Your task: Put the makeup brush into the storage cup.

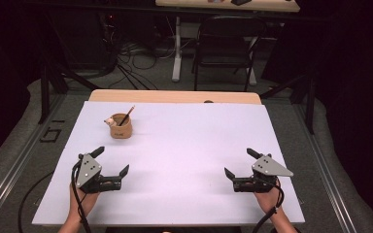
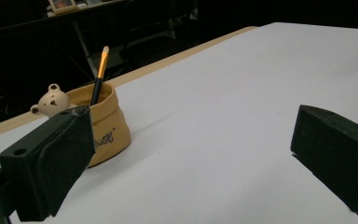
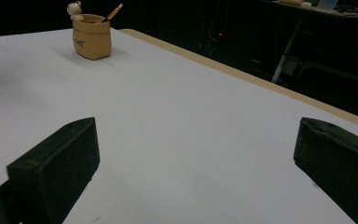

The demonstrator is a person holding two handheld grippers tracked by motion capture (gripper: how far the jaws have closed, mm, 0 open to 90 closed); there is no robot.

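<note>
Nothing is grasped yet: the left gripper (image 1: 111, 161) and right gripper (image 1: 241, 162) rest wide near the table's (image 1: 184, 145) front edge. The pencil (image 1: 127, 115) stands in the tan bear pot (image 1: 120, 128) toward the far-left corner; next, the left gripper likely must reach it.

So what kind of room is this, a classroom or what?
More likely a lab or studio for recording. A person holds a left gripper and a right gripper over a white table, cables trail on the floor, and black curtains hang around.
</note>
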